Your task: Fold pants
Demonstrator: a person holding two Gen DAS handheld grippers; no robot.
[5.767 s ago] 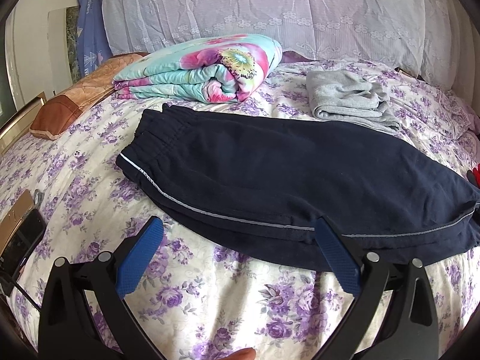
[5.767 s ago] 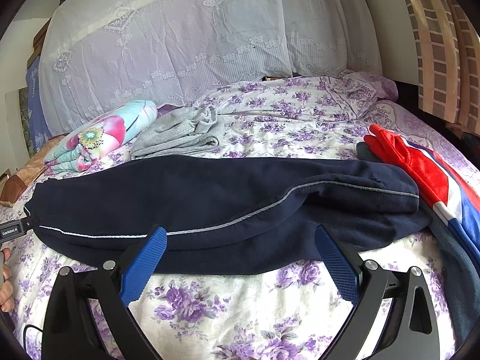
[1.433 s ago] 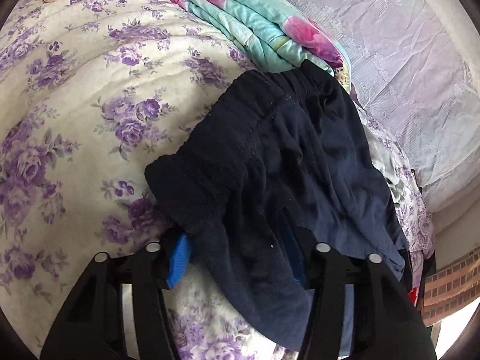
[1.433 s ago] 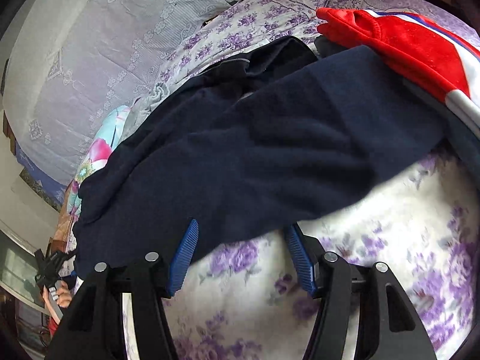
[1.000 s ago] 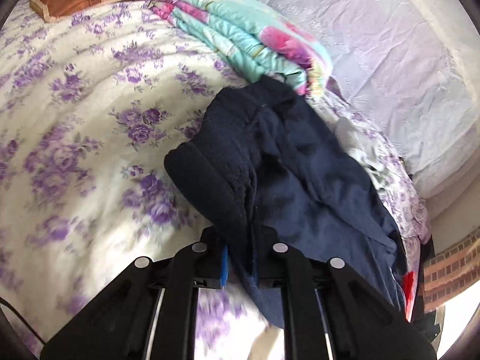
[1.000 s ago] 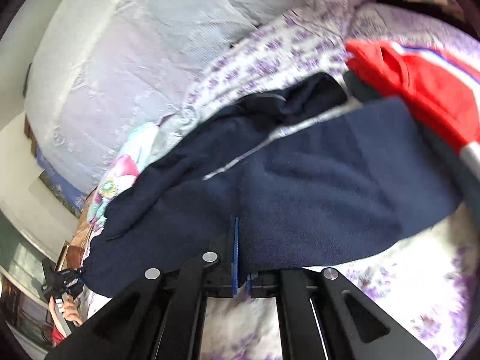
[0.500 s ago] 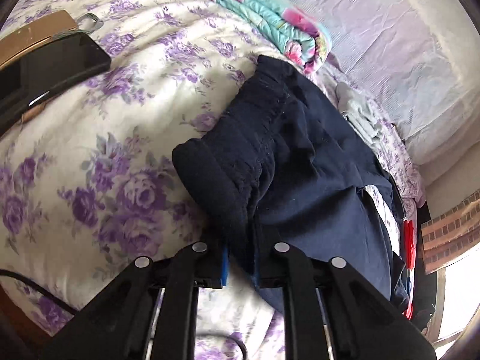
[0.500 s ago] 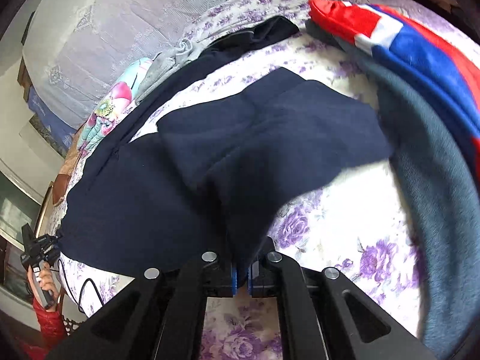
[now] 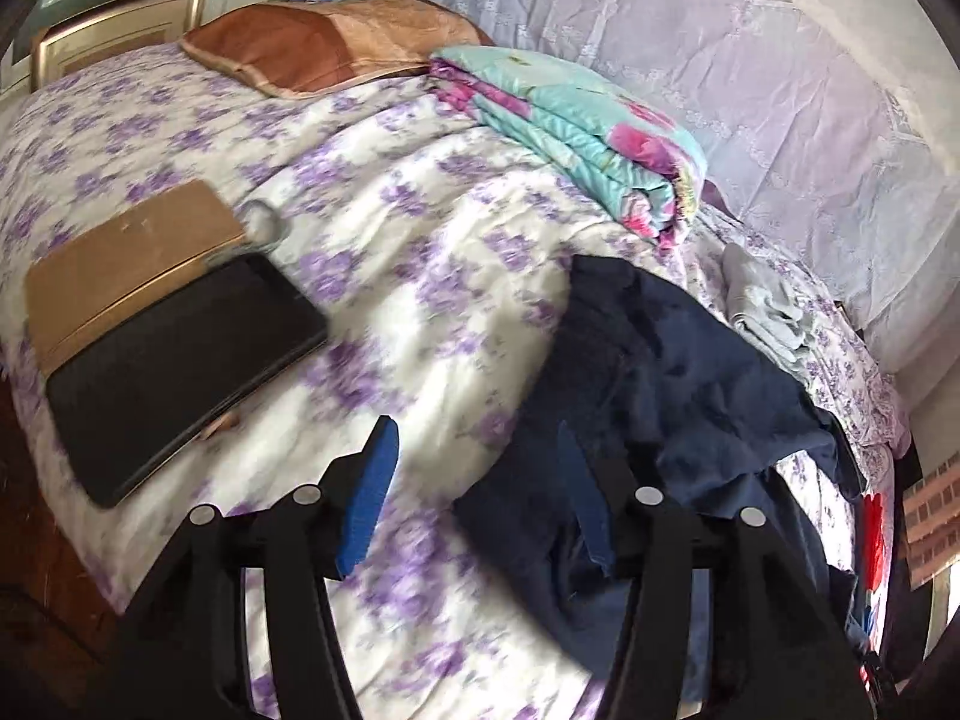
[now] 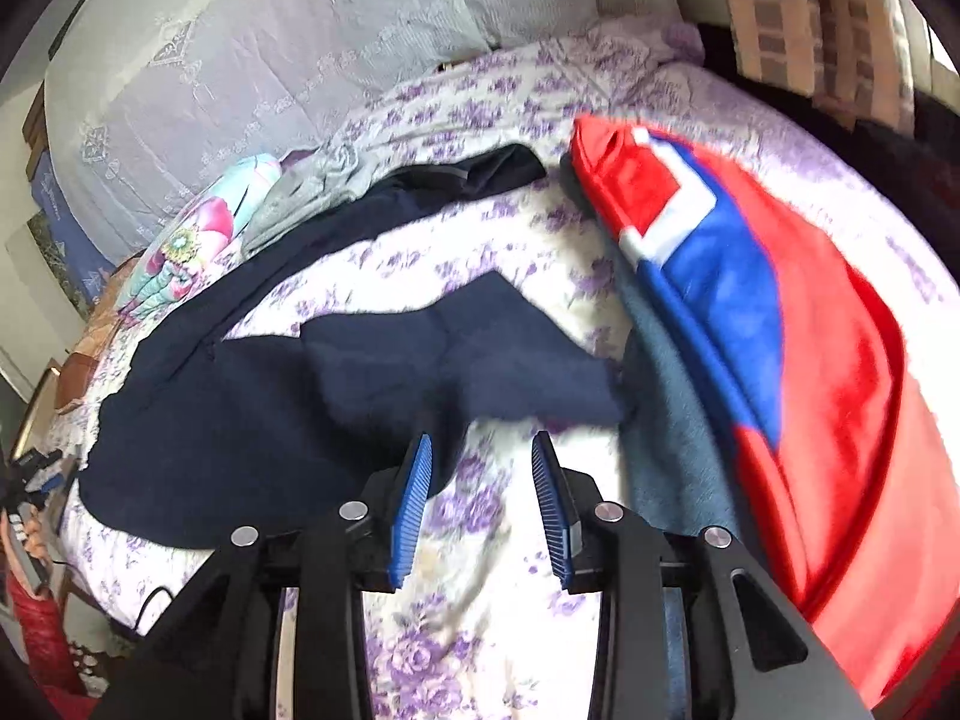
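On the bed [image 9: 420, 276], both claws have released the pants [image 10: 252, 420].

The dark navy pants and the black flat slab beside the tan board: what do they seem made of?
Dark navy pants: soft matte knit, probably cotton fleece; it slumps in limp folds. Black flat slab: rigid, smooth, slightly glossy, perhaps glass or plastic; its edges are straight.

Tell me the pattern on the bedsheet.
White bedsheet printed with purple flowers, clearest in the left wrist view.
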